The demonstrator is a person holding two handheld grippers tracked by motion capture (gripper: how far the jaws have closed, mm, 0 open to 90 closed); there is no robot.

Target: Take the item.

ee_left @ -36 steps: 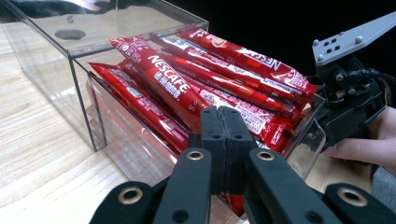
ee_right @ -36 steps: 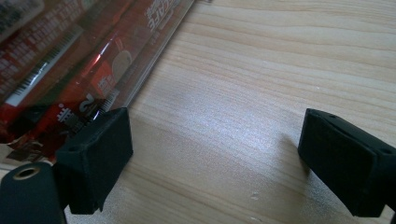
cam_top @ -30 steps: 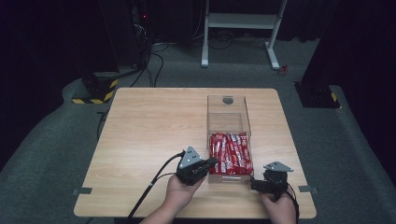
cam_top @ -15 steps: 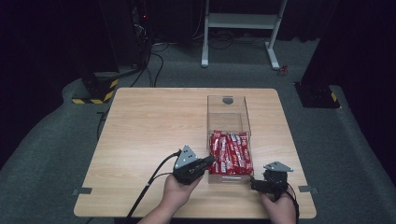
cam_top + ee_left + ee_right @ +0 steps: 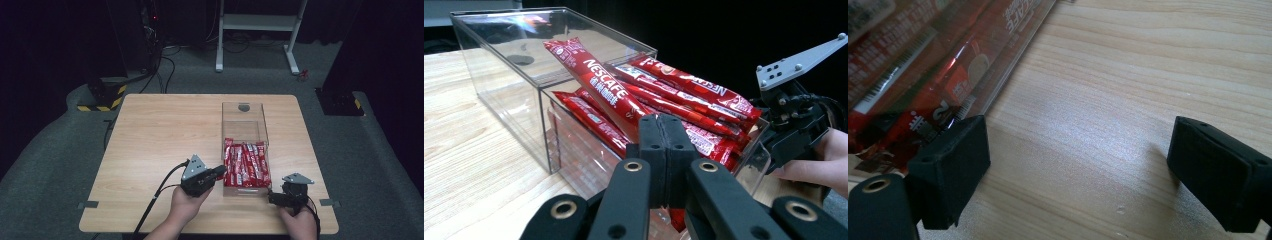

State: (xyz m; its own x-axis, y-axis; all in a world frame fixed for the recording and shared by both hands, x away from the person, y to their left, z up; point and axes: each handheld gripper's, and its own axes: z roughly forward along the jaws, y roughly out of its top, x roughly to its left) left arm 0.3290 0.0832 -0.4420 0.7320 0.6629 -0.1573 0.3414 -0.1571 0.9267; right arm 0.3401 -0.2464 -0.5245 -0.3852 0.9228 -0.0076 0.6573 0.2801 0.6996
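You pinched one red Nescafe sachet (image 5: 599,87) with left gripper (image 5: 665,145) fingers to lift it from the clear plastic box (image 5: 244,116); right gripper (image 5: 1088,165) fingers were spread, idle by the box.

Black claw (image 5: 666,150), grey triangular plate

Pale wooden table (image 5: 165,145) with a straight, even grain, standing on grey carpet (image 5: 55,165). Resting directly on it, at about four o'clock from the table's middle — a long clear plastic box (image 5: 244,123), its near half packed with red sachets (image 5: 246,164), its far half bare but for a small dark round mark. Toward nine and twelve o'clock — plain wood; grain seen close beside the box wall (image 5: 1148,75).
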